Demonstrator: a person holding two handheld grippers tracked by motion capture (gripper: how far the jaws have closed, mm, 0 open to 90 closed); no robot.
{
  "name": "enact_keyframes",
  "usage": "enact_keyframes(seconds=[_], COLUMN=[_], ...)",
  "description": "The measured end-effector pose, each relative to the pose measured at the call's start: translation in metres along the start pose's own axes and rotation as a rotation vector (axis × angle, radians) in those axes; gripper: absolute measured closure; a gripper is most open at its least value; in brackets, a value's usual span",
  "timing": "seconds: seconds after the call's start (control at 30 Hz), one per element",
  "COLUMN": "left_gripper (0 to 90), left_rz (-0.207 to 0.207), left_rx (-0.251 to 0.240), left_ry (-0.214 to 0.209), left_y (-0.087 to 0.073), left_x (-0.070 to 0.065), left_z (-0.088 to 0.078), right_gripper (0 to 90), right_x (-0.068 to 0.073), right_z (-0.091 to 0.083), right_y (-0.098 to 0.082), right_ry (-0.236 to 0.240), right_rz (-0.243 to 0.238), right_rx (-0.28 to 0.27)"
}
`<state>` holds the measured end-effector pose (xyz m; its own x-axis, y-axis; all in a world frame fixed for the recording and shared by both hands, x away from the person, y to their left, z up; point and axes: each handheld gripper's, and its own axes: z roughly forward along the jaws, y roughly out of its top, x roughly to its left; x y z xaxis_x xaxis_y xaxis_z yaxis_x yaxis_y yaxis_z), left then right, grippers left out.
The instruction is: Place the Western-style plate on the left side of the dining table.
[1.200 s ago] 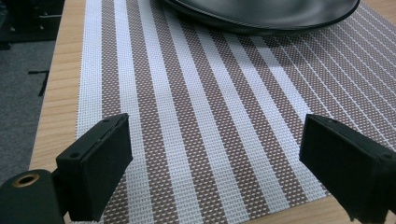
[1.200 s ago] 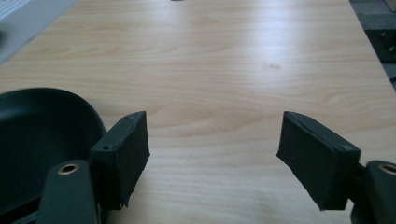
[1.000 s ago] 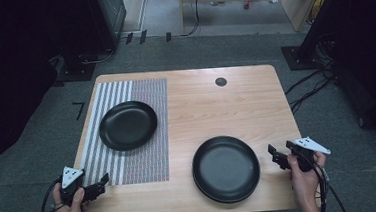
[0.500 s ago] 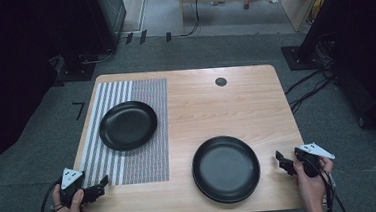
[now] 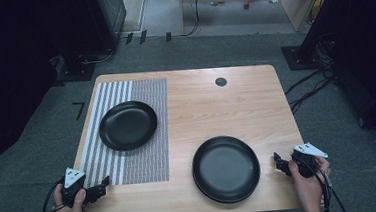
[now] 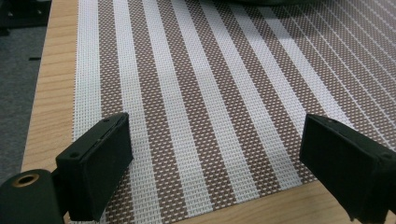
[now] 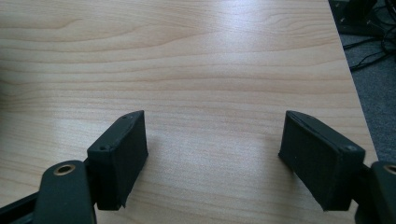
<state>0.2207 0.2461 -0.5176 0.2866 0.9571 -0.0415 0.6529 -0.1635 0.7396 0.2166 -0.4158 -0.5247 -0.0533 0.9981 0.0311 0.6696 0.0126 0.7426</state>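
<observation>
Two black plates on a wooden worktop, both within reach of the hand-held grippers.

Item 1: near plate, lying flat on bare wood close to the front edge, toward the front right corner. The right gripper sits just beside its right rim, not touching, fingers spread wide with nothing between them. Likely rigid and glazed, so slippery and breakable if dropped; moderate weight for a two-finger pinch. Best hold, by my judgement: the raised rim on the right side, one finger over and one slid under the lip, since the plate lies flush and offers no other purchase.

Item 2: far plate, resting on a striped woven mat that covers the left part of the worktop. Same handling expected. The mat is soft and may drag or ruck if a finger pushes under the rim.

Item 3: left gripper, at the front left corner over the mat's front edge, fingers wide apart and empty.

Surroundings: a small dark round cap near the back edge, well apart from both plates. Nothing stands between either gripper and its nearer plate.
</observation>
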Motion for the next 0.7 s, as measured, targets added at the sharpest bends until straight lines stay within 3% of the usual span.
enact_keyframes(seconds=[0.17, 0.7], left_gripper=[9.1, 9.0], left_rz=[0.029, 0.030], left_rx=[0.015, 0.016], left_ry=[0.028, 0.028], left_y=[0.0004, 0.0004], left_x=[-0.0039, -0.0040], left_z=[0.0014, 0.0015], right_gripper=[22.3, 22.3], right_x=[0.0000, 0.0001], right_z=[0.0000, 0.0000], right_y=[0.0000, 0.0000], right_ry=[0.000, -0.001], right_rz=[0.000, 0.001], right_rx=[0.000, -0.001])
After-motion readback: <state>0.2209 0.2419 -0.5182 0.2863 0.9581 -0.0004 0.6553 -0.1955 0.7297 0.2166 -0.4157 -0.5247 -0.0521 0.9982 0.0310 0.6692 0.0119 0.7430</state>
